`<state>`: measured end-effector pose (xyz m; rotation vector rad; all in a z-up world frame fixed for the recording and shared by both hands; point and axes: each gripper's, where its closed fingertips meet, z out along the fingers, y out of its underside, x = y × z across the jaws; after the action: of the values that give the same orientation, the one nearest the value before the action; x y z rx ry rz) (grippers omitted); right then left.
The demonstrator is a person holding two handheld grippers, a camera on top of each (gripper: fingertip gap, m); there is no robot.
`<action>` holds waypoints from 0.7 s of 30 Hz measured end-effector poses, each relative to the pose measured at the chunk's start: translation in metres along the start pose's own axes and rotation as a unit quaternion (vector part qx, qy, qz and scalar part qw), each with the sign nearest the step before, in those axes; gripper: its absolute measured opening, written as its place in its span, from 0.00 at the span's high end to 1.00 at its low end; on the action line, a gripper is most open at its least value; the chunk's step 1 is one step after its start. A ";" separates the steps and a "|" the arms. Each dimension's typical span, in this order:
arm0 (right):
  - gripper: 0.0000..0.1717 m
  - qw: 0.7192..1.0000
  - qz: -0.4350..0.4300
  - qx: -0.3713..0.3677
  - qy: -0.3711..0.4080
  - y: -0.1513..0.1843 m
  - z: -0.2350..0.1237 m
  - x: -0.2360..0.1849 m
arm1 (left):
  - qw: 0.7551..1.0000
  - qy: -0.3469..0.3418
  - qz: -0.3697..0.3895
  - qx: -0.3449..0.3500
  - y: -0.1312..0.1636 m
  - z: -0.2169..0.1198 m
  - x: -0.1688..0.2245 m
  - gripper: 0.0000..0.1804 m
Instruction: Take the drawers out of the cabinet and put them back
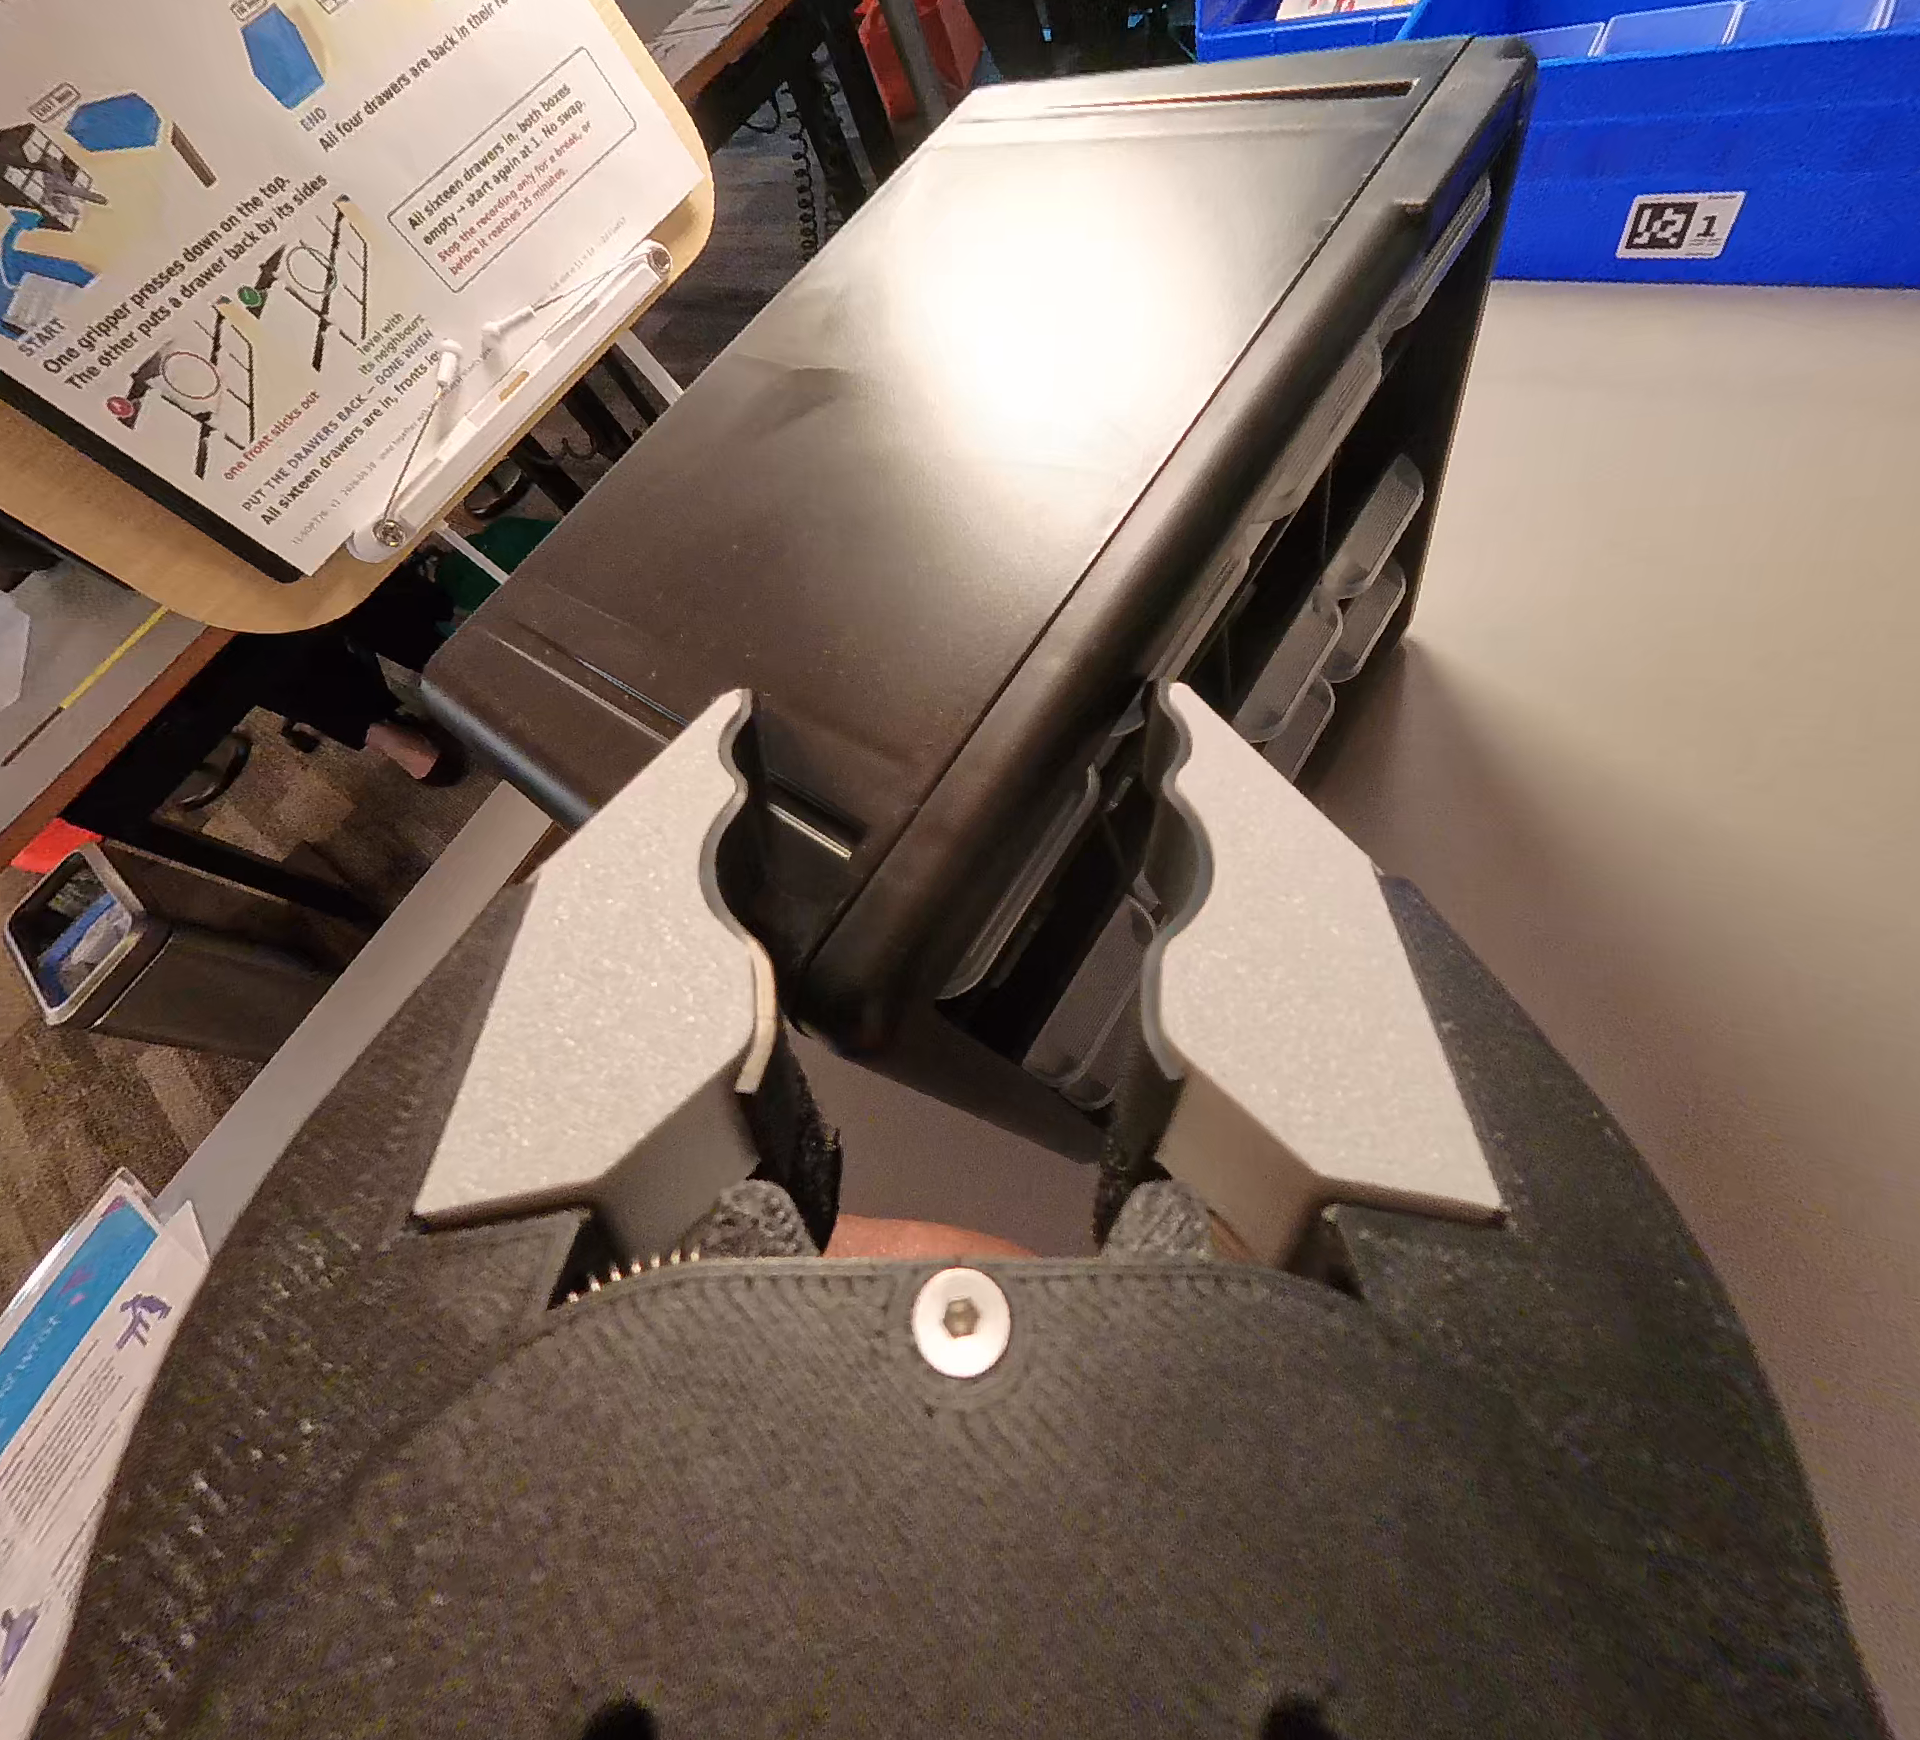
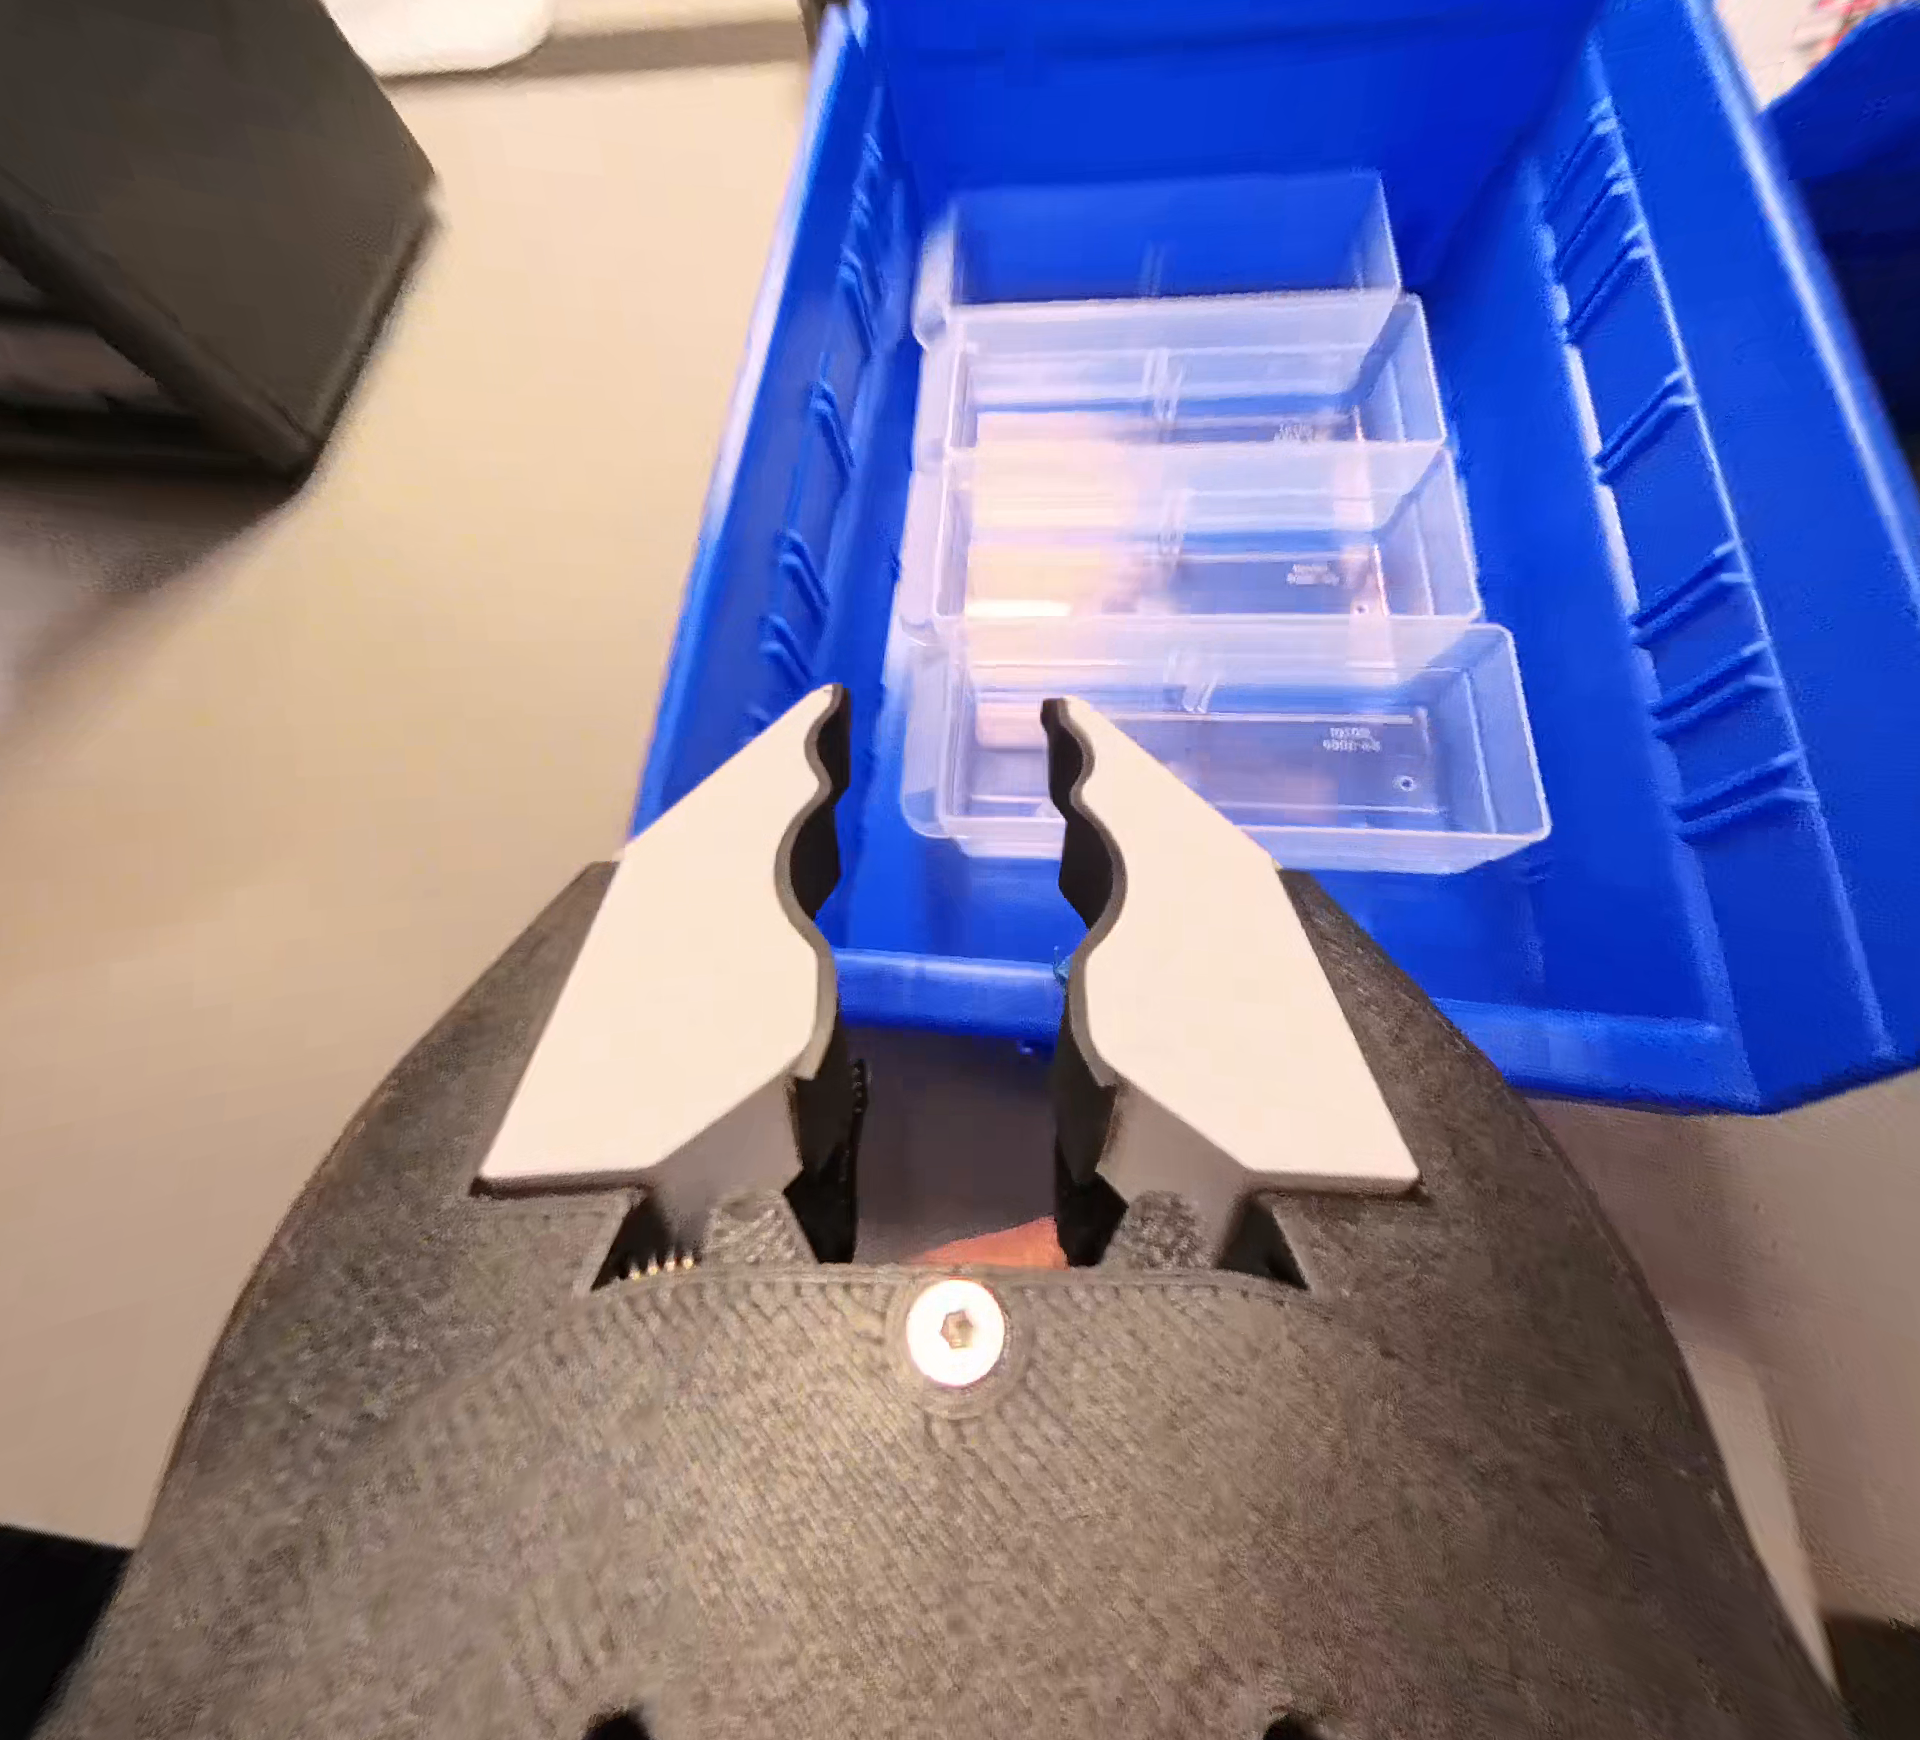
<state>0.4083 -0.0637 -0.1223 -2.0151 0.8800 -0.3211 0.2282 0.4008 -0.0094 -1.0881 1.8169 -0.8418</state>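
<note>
Left gripper (image 1: 951, 817) sits over the near top corner of the black cabinet (image 1: 987, 402), fingers spread wide with nothing clamped. The corner edge passes between them; no pad clearly presses on it. Likely purpose: brace the cabinet from above so it won't shift while drawers slide. That is a judgement.

The cabinet stands on the pale table (image 1: 1683, 651), its open front turned to the right in the left view. Some clear drawers (image 1: 1340, 547) show in the slots, seen edge-on.

Right gripper (image 2: 940, 724) hovers above the near left corner of a blue bin (image 2: 1683, 547), fingers narrowly apart and bare. Four clear drawers (image 2: 1226, 734) lie in the bin in a row, open sides up, packed side by side. Nearest one lies just past the fingertips, handle end toward the left wall. Seems a pick-up or a release point; cannot tell which.

Hard to make out:
- How many slots are filled. The steep angle hides most of the front.
- Right view is motion-blurred; bin edges smear.
- Whether the left gripper actually bears on the cabinet top.
- A second blue bin (image 1: 1714, 28) behind the cabinet, contents mostly cut off.
- An instruction board (image 1: 312, 184) stands at left, partly out of frame.
</note>
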 end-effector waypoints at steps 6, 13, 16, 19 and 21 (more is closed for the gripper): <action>0.71 0.994 0.013 0.091 -0.059 -0.005 -0.027 -0.028 | 1.000 -0.008 -0.005 0.027 -0.014 -0.012 0.003 0.61; 0.63 0.994 -0.031 0.095 -0.037 0.011 -0.008 -0.043 | 0.996 -0.054 -0.041 0.049 -0.012 -0.044 0.019 0.61; 0.64 0.995 -0.037 0.096 -0.021 0.012 0.004 -0.041 | 0.990 -0.059 -0.102 0.074 0.020 -0.063 0.045 0.61; 0.69 0.995 -0.035 0.095 -0.011 0.012 0.013 -0.039 | 0.979 -0.087 -0.173 0.069 0.072 -0.086 0.076 0.61; 0.73 0.995 -0.033 0.094 -0.013 0.012 0.018 -0.039 | 0.968 -0.127 -0.208 0.055 0.103 -0.109 0.092 0.61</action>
<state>0.3844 -0.0296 -0.1382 -1.8712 0.7402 -0.3999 0.0697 0.3723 -0.0798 -1.4579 1.3329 -0.9802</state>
